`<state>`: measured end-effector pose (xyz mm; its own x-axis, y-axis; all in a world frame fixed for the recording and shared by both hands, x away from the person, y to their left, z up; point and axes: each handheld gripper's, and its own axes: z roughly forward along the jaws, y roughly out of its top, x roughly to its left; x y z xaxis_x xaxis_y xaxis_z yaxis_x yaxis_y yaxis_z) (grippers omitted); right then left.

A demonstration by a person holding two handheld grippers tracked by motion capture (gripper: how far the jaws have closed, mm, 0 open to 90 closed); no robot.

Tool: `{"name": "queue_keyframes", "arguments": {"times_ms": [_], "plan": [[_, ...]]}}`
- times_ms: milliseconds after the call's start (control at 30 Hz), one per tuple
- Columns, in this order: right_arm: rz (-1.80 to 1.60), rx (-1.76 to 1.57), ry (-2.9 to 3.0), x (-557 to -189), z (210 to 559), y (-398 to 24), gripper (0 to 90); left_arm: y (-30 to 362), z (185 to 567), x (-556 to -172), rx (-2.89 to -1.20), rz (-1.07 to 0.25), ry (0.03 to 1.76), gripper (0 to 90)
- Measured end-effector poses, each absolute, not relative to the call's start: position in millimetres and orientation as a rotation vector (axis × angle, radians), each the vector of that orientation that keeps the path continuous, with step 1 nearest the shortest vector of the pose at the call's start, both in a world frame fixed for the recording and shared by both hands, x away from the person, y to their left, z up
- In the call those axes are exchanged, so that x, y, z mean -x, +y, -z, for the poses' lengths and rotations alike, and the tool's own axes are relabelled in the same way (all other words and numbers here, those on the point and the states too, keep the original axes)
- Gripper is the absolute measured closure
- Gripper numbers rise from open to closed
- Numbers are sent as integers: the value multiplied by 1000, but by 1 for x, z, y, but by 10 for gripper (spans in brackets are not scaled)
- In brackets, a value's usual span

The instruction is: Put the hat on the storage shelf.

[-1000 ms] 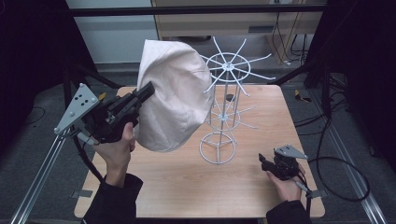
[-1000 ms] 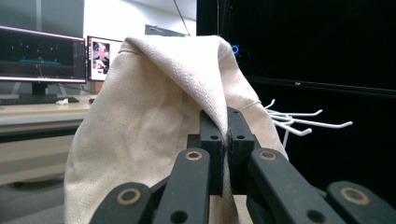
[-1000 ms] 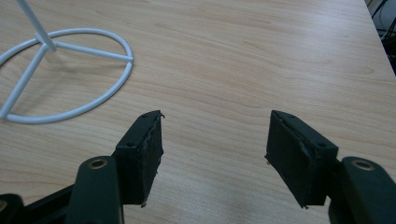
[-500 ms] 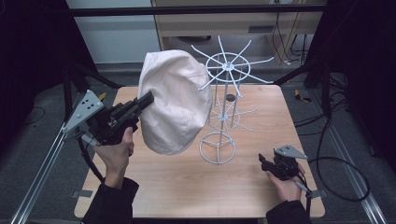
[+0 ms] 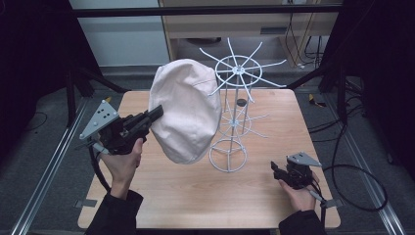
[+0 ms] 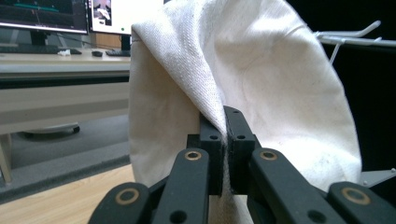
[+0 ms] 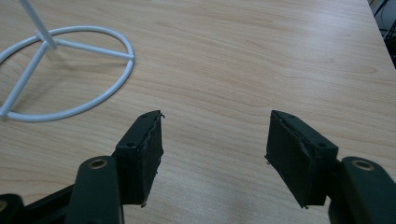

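Above the wooden table (image 5: 254, 205), in the high view, the left gripper (image 5: 155, 113) holds a pale cream cloth hat (image 5: 186, 110) up in the air by its edge, jaws clamped on the fabric. The hat hangs as a rounded, puffed dome, its crown bulging toward the white wire rack (image 5: 237, 112), which it partly covers; faint seams cross its top and its lower end tapers to a soft curve just above the tabletop. The rack stands mid-table on a ring base, with wire spokes spreading from a hub at the top and a smaller set lower down. The right gripper (image 5: 275, 169) rests low near the table's right front corner, well apart from the hat, and the hand behind it lies against the wood.

Close along the left gripper's own jaws, the left gripper view shows the two black pads pressed together on a fold of the hat (image 6: 261, 79), with a thin strip of cloth running down between them. The weave is coarse and off-white, with a stitched hem at the upper left edge and a few small dark specks low on the right. A wire arm of the rack (image 6: 355, 39) crosses at the upper right.

Down at table level, the right gripper view shows the right gripper (image 7: 215, 140) with its jaws standing wide apart and nothing between them, bare wood beneath. The rack's ring base (image 7: 88, 70) lies at the upper left.
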<state>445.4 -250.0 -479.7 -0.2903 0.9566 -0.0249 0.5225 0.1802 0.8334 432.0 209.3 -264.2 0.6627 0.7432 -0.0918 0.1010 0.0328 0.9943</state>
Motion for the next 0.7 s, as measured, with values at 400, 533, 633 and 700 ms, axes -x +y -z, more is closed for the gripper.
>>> {"name": "queue_keyframes", "arguments": {"times_ms": [400, 533, 633, 700], "plan": [[-990, -1380, 1898, -446, 480, -250, 361, 203, 279, -438, -1548, -553, 770, 871], [-992, -1384, 1899, -446, 480, -250, 360, 200, 283, -439, -1569, -549, 775, 871], [-992, -1384, 1899, -446, 480, -250, 360, 198, 285, -440, -1575, -548, 776, 870], [-991, -1384, 1899, -446, 480, -250, 360, 195, 288, -441, -1585, -546, 778, 867]]}}
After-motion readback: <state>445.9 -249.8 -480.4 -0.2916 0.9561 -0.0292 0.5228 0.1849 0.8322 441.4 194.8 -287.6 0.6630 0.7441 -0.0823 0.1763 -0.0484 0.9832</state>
